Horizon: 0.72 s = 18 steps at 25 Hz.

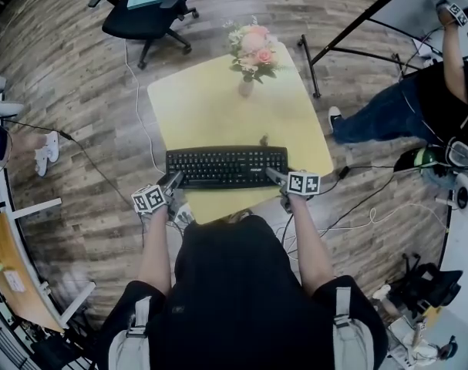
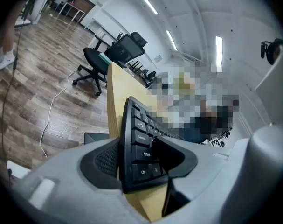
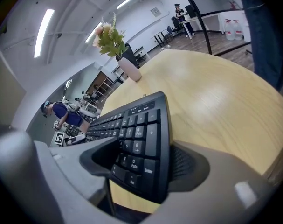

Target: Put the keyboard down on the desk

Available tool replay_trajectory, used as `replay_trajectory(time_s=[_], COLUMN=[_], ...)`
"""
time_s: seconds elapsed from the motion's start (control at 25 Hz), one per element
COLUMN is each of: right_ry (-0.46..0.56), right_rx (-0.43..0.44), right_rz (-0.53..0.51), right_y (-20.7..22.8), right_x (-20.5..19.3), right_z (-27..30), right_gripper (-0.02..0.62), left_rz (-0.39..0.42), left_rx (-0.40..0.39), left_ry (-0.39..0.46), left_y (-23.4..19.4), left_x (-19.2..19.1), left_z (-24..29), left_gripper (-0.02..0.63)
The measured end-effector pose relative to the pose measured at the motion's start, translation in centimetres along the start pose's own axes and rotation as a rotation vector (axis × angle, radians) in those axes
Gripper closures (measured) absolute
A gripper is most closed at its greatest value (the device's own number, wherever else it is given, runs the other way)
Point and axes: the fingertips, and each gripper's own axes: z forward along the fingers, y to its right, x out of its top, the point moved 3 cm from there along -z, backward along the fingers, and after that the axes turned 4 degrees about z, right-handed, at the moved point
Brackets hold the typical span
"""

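Observation:
A black keyboard (image 1: pixel 226 168) lies flat on the yellow desk (image 1: pixel 218 114), along its near edge. My left gripper (image 1: pixel 172 180) is at the keyboard's left end, which sits between its jaws in the left gripper view (image 2: pixel 141 143). One pad is beside the underside and the other stands off the keys. My right gripper (image 1: pixel 274 176) straddles the right end by the number pad (image 3: pixel 136 134) in the same way, with a gap over the keys. Both grippers are open.
A vase of flowers (image 1: pixel 251 52) stands at the desk's far side. A black office chair (image 1: pixel 145 10) is beyond the desk on the left. A person in jeans (image 1: pixel 403 106) and a black stand (image 1: pixel 357 21) are at the right. Cables run over the floor.

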Motion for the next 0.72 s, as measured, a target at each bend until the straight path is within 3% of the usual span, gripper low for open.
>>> replay_trajectory(time_s=[0.2, 0.72], right_ry=[-0.023, -0.017], right_rx=[-0.041, -0.101], right_rz=[-0.040, -0.056], right_y=[-0.2, -0.4], right_x=[-0.1, -0.1], right_z=[0.0, 0.1], right_gripper=[0.273, 0.264], left_rz=[0.102, 0.102], left_rx=[0.092, 0.130], left_ry=[-0.025, -0.039], left_y=[-0.6, -1.6], left_x=[0.0, -0.7], left_z=[-0.4, -0.2], left_gripper=[0.376, 0.368])
